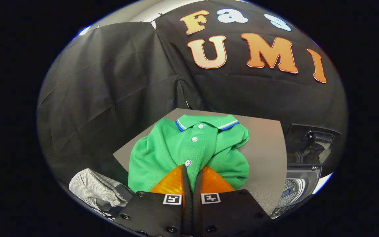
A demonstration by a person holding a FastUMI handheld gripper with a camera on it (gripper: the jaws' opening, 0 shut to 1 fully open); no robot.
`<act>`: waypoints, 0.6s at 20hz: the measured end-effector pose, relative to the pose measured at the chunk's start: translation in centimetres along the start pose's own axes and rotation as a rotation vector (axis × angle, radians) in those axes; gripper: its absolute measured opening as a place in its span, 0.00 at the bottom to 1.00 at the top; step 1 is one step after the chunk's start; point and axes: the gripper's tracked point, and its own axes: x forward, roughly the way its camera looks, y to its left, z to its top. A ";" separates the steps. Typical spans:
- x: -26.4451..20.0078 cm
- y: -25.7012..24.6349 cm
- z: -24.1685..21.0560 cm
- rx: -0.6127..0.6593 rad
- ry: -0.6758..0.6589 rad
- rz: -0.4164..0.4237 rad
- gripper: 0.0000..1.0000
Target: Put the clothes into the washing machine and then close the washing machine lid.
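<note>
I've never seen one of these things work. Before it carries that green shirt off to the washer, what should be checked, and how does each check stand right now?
1. Gripper fingers closed together: ok, nearly touching.
2. Green polo shirt pinched between them: looks ok, a fold of fabric sits in the gap near the lowest button.
3. Shirt lifted off the grey table: not ok, it lies bunched there.
4. Washing machine lid open: ok, raised, drum visible.
5. Striped cloth beside the table out of the way: ok.
6. Grip firm enough: cannot tell.

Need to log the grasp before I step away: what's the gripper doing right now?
Gripper: fingers closed together, pinching the front fabric of the green polo shirt that lies on the table.
</note>
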 end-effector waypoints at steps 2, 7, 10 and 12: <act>-1.5 -0.2 1.2 0.007 -0.030 0.004 0.08; -4.3 -1.4 3.3 0.028 -0.091 -0.011 0.08; -6.2 -3.0 4.2 0.033 -0.126 -0.038 0.08; -7.3 -4.0 5.1 0.037 -0.150 -0.059 0.08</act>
